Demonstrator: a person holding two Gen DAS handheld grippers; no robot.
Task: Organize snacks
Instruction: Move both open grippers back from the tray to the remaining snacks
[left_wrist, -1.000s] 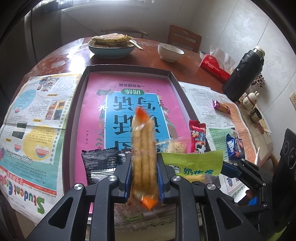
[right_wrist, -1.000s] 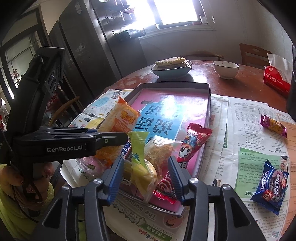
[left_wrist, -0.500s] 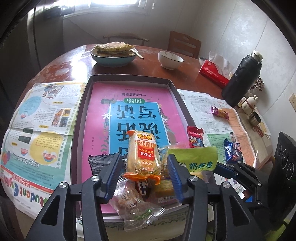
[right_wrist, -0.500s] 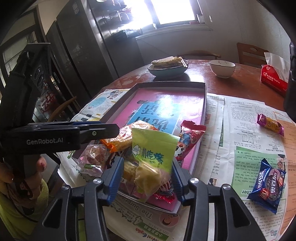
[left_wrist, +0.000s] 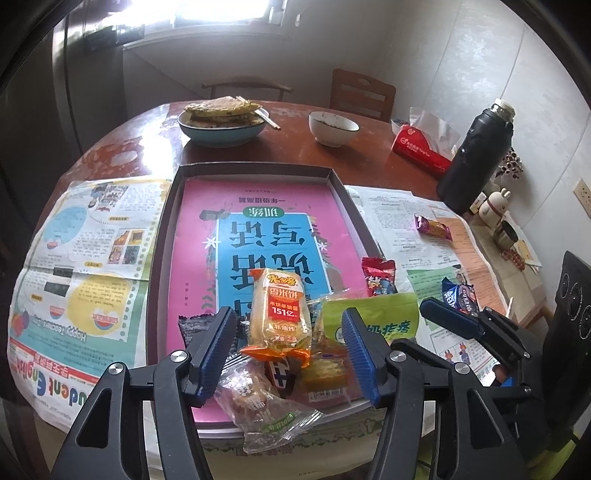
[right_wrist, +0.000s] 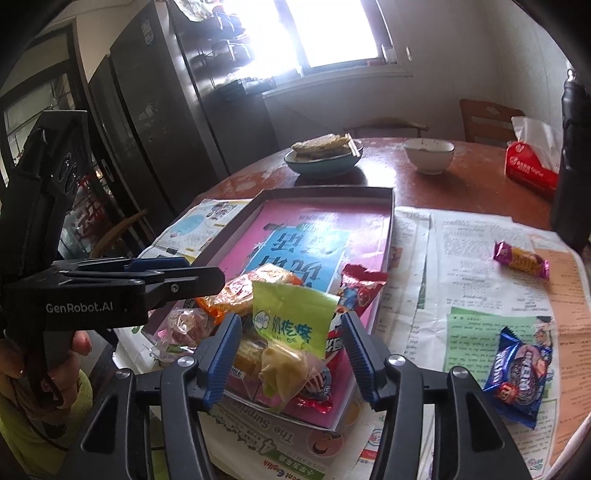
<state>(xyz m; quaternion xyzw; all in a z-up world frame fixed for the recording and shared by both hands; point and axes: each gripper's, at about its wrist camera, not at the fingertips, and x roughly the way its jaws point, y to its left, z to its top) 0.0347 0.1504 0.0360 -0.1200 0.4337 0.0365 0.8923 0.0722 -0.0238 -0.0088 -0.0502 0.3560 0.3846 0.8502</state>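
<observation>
The left gripper (left_wrist: 288, 350) has its jaws opening, and the orange rice-cracker packet (left_wrist: 279, 314) lies released between the blue pads, touching neither, on the snack pile at the near end of the shallow box (left_wrist: 162, 236). A clear-wrapped snack (left_wrist: 262, 410) sits just below the fingers, over the box's near rim. The right gripper (right_wrist: 291, 354) is also opening; the green-topped bag (right_wrist: 291, 321) stands between its pads, apparently free of both, on the same pile. Beyond the right finger, on the newspaper (right_wrist: 476, 258), lie a blue cookie packet (right_wrist: 517, 369) and, farther off, a purple-ended candy packet (right_wrist: 521, 258).
</observation>
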